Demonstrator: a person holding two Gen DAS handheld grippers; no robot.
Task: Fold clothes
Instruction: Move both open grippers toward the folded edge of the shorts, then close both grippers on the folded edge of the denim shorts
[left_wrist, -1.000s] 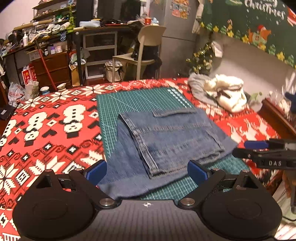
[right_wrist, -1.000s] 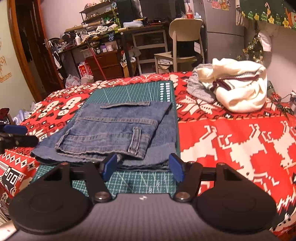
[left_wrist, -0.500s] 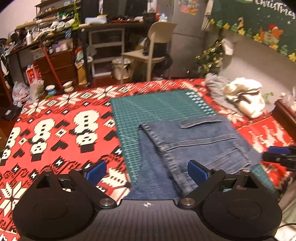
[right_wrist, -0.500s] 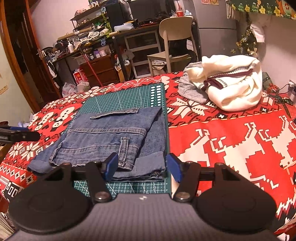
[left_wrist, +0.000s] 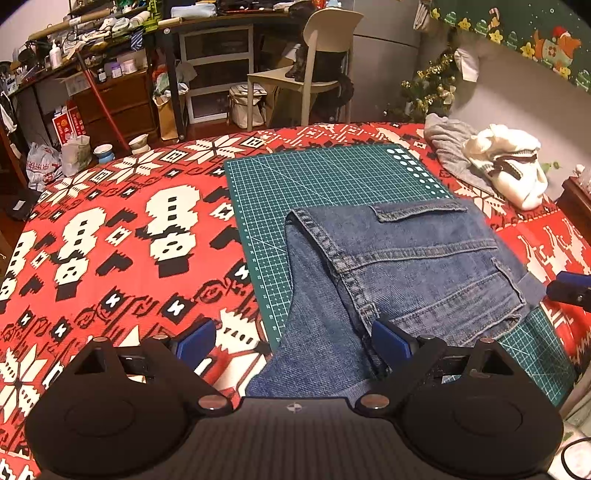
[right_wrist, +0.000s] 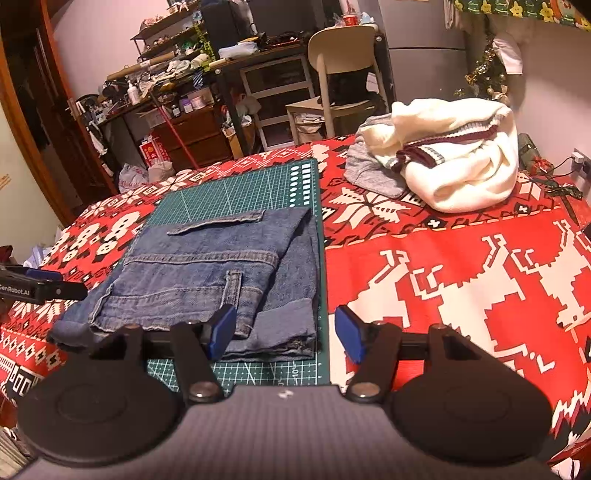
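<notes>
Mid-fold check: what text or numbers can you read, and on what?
"GenRobot.AI": on the left claw, jaws closing over the edge of the jeans.
"10": near edge of the cutting mat.
Too small or blurred: the mat's other numbers, print on the red box.

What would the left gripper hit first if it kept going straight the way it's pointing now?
Most likely the folded jeans. The left gripper points down at their near left edge, jaws wide and closing slightly with nothing pinched, denim showing between the fingertips. Depth is unclear; the red blanket lies just left.
</notes>
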